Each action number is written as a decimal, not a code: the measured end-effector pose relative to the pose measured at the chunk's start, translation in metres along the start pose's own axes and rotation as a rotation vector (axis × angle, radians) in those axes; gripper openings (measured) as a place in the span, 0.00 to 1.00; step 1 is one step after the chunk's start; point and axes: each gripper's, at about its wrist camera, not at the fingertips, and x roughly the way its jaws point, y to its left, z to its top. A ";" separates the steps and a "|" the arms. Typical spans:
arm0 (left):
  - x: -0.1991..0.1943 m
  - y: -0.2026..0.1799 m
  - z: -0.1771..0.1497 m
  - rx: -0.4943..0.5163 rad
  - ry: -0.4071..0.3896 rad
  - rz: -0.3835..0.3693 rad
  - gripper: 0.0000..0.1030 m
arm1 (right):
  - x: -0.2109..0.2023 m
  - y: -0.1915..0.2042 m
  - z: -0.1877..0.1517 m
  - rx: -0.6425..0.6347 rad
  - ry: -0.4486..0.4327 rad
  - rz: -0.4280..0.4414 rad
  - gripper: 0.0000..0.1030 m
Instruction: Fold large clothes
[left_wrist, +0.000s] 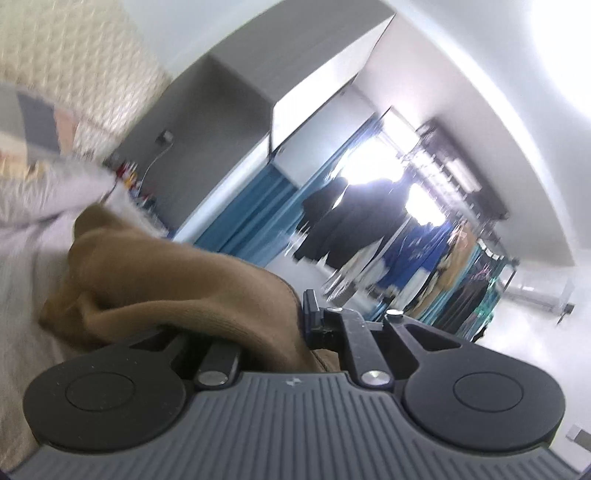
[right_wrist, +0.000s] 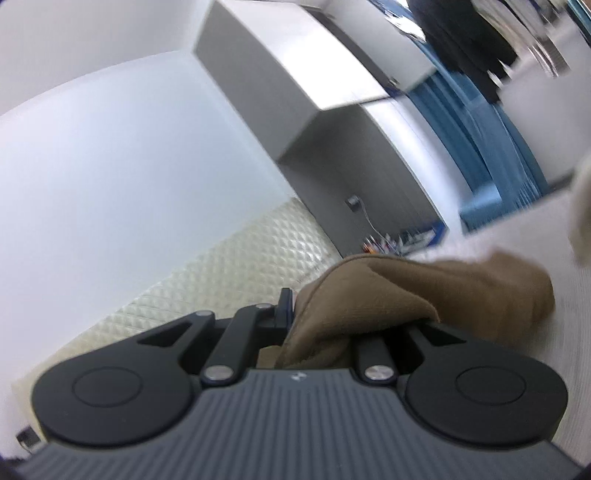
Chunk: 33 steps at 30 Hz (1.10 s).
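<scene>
Both grippers are clamping the same tan garment (left_wrist: 177, 288). The left gripper (left_wrist: 304, 325) is sitting lower centre of its view, jaws nearly closed, with cloth pinched between them and bunching off to the left over the pale bed surface (left_wrist: 22, 280). The right gripper (right_wrist: 290, 314) is doing the mirror: jaws nearly closed on a fold of the garment, fabric trailing right across the bed toward the right edge of the frame. Both views are tilted and motion-blurred, so fine detail is going. A quilted headboard (right_wrist: 236, 266) is showing centre-left in the right view and upper left in the left view; a rack of hanging clothes (left_wrist: 424, 251) is filling the right of the left view. Progress read: early. The garment is looking crumpled, hanging from two pinch points, with no neat fold showing. Which edges are being held, I can't tell. Left to do, as I judge it: spreading it flat, then folding and squaring it.
</scene>
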 end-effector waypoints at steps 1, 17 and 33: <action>-0.005 -0.012 0.010 0.013 -0.019 -0.006 0.11 | -0.003 0.012 0.011 -0.023 -0.006 0.009 0.15; -0.062 -0.224 0.197 0.208 -0.181 -0.083 0.11 | -0.049 0.168 0.177 -0.253 -0.199 0.140 0.15; -0.005 -0.255 0.273 0.289 -0.079 0.038 0.12 | 0.015 0.186 0.244 -0.258 -0.085 0.064 0.16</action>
